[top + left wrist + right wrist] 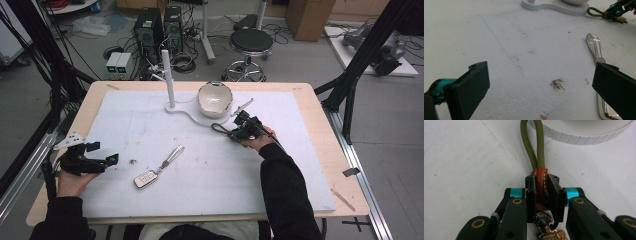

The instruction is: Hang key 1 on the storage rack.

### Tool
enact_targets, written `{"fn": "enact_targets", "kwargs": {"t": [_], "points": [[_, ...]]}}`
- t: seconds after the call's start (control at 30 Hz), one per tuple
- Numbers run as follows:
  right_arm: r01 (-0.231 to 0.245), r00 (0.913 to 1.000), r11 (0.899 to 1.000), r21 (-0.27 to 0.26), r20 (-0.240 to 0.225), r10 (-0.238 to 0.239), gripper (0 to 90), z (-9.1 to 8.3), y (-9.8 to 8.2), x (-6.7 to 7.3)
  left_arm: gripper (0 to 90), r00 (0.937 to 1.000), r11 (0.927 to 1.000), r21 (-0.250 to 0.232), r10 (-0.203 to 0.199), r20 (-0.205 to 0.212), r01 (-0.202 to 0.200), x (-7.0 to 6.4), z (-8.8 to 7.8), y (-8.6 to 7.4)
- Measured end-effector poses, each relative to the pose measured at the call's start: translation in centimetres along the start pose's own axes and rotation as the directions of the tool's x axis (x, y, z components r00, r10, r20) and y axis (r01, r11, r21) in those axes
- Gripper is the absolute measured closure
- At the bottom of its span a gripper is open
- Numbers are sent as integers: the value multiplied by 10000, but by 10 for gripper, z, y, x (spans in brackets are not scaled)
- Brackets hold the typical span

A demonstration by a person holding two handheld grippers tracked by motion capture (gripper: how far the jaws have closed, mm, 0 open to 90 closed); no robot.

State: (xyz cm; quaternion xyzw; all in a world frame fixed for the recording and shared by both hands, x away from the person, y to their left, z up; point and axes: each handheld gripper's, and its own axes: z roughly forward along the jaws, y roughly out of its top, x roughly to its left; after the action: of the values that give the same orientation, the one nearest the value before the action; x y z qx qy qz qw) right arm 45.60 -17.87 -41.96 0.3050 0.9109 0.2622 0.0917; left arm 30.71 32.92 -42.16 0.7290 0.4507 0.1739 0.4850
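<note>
Clamping right gripper [541, 195] on the light, floppy green cord keychain [535, 150] at its stiff leather wrap, near the surface's [280, 165] far edge; left gripper [541, 87] gaping empty.

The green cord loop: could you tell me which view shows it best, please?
The right gripper view: the cord loop runs up the frame, its brown leather sleeve clamped between the jaws. The left gripper view shows the loop small at the top right; the high view shows it tiny.
</note>
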Motion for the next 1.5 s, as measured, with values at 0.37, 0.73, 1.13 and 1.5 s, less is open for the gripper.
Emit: {"fn": "enact_targets", "kwargs": {"t": [0.37, 0.73, 1.13, 1.5], "points": [[-229, 9993, 9982, -558, -292, 213, 783, -28, -1, 7, 17, 10000, 9999, -155, -26, -62, 25, -2, -5, -2], [-358, 9984, 9933, -1095, -484, 307, 783, -57, 19, 13, 17, 10000, 9999, -155, -11, -52, 11, -2, -3, -2], [-199, 9982, 9873, -1579, -584, 107, 782, -73, 56, 21, 17, 10000, 9997, -240, -73, -20, 72, 0, -3, -2], [-169, 9974, 9827, -1845, -724, 36, 781, -83, 82, 27, 17, 9999, 9997, -231, -86, -63, 84, 1, -6, -4]]}}
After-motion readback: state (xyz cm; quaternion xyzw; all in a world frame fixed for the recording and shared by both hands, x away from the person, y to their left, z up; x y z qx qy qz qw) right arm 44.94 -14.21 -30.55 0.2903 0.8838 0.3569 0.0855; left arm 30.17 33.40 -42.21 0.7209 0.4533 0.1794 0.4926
